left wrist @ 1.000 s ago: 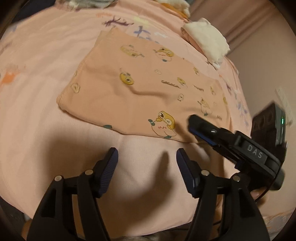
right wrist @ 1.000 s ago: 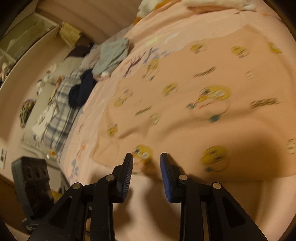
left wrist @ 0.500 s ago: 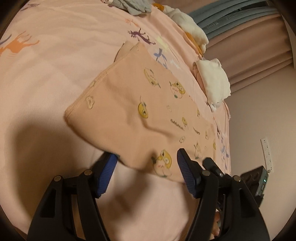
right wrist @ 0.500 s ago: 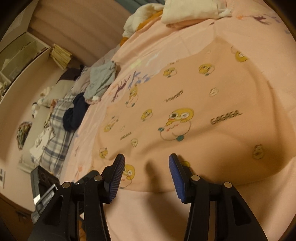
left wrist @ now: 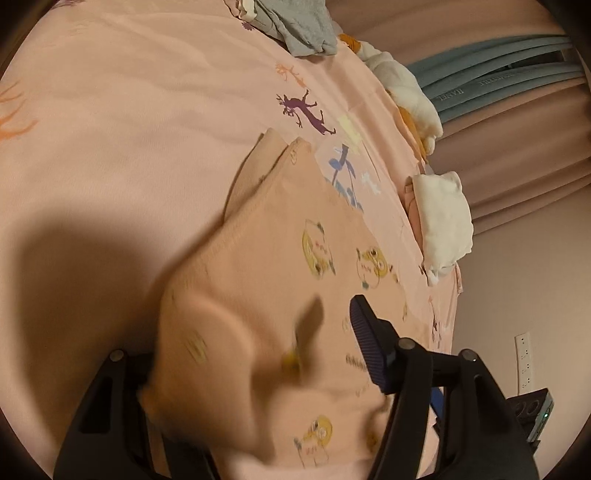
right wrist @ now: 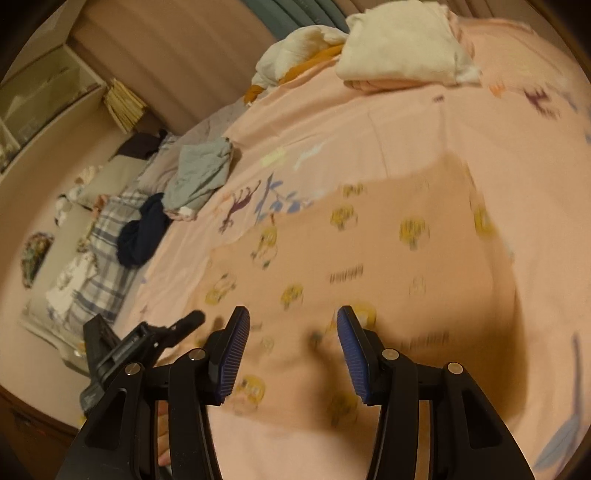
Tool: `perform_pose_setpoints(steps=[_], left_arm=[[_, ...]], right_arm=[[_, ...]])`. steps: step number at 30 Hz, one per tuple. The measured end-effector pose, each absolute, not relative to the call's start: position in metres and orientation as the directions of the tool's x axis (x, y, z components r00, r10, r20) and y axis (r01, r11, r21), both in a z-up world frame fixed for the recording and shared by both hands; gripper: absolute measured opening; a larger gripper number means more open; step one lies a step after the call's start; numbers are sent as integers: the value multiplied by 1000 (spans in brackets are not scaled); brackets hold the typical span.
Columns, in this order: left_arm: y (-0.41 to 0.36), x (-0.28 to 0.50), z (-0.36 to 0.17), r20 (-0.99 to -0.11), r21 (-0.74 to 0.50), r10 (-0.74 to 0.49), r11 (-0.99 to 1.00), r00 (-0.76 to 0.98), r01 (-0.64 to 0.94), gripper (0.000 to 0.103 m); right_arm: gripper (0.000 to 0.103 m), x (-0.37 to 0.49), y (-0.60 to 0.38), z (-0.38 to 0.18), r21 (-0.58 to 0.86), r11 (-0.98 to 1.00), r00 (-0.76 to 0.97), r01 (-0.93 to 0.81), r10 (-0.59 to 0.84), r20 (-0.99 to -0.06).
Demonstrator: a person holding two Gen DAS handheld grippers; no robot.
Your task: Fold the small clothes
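STEP: peach cotton garment with yellow cartoon prints (left wrist: 295,280) on pink bed sheet (left wrist: 110,129), near edge bunched | left claw (left wrist: 255,354) closing around hem, grip unconfirmed | right claw (right wrist: 291,354) parted, empty | NEXT: 1 firm pinch needed.

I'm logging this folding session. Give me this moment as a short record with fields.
surface: pink bed sheet
garment: peach printed garment, near edge bunched up
left hand-held gripper: jaws have just been closing, garment between them; grip unclear
right hand-held gripper: open above the garment, jaws have just been opening
set aside: white folded pile; grey clothes at the far edge
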State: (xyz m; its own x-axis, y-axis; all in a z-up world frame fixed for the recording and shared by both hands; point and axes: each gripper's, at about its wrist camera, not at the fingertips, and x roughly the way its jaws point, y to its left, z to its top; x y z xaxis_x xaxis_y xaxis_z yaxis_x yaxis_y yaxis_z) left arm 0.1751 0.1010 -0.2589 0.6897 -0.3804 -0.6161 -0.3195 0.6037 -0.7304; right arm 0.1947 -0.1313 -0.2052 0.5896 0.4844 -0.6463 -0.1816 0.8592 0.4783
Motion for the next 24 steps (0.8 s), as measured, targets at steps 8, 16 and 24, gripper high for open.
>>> perform_pose_setpoints(steps=[8, 16, 24], left_arm=[[91, 173, -257, -680, -602, -245, 725, 691, -335, 14], [85, 176, -242, -643, -622, -254, 723, 722, -300, 8], [24, 183, -205, -606, -545, -313, 833, 732, -95, 8]], right_arm=[[8, 212, -106, -247, 447, 858, 487, -253, 512, -708], [0, 221, -129, -281, 574, 805, 454, -154, 573, -682], [0, 216, -129, -279, 532, 827, 447, -182, 551, -705]])
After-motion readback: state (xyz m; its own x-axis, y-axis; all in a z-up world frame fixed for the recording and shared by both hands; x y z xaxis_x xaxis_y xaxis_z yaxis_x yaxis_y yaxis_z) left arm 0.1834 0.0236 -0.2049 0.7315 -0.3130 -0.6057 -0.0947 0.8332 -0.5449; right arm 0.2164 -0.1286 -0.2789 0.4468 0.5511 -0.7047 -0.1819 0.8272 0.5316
